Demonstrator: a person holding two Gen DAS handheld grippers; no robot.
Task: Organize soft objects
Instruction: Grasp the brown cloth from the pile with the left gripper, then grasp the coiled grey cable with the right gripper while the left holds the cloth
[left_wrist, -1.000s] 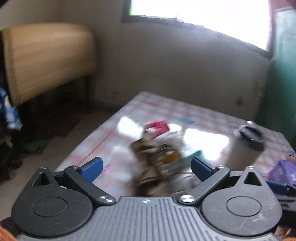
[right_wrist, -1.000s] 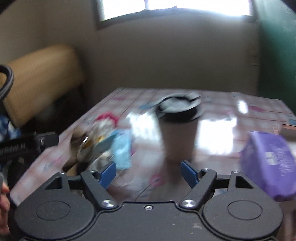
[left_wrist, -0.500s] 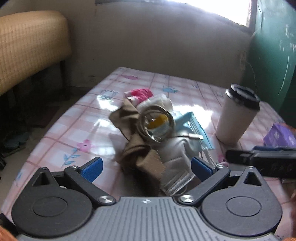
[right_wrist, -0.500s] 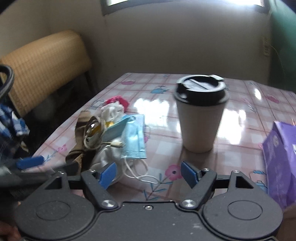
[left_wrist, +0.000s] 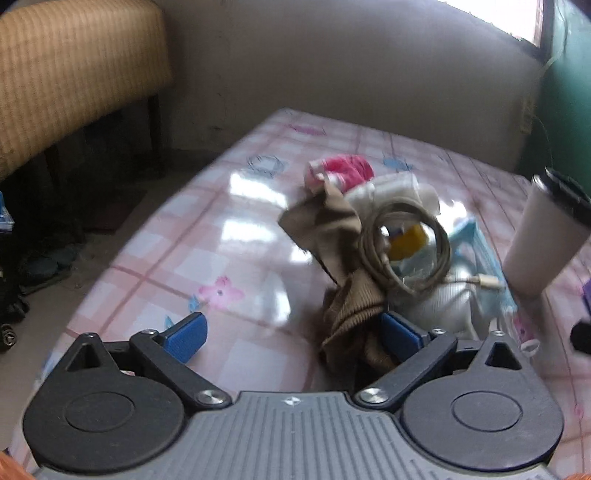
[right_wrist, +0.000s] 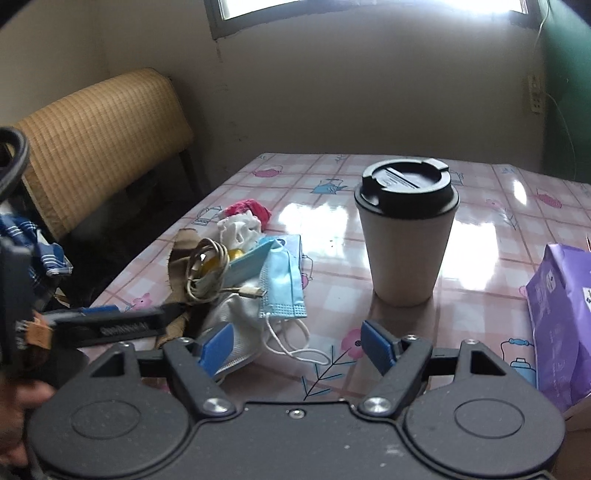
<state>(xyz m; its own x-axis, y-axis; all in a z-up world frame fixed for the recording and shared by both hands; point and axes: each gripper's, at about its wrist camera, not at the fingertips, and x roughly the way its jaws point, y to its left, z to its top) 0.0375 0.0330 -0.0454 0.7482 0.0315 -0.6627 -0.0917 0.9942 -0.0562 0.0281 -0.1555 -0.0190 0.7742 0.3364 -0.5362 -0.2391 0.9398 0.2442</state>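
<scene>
Tablecloth (right_wrist: 406, 240) looked glossy plastic, glare patches on it. Cup (right_wrist: 404, 254) was matt paper with a smooth black plastic lid (right_wrist: 406, 186). Brown cloth (left_wrist: 343, 266) was ribbed, rough knit. Blue mask (right_wrist: 284, 280) thin soft fabric. Purple pack (right_wrist: 561, 314) shiny film. Chair back (right_wrist: 99, 129) coarse woven.

Cup (right_wrist: 405, 236) right of mask pile (right_wrist: 255, 273) — packet (right_wrist: 561, 317) farther right.
</scene>
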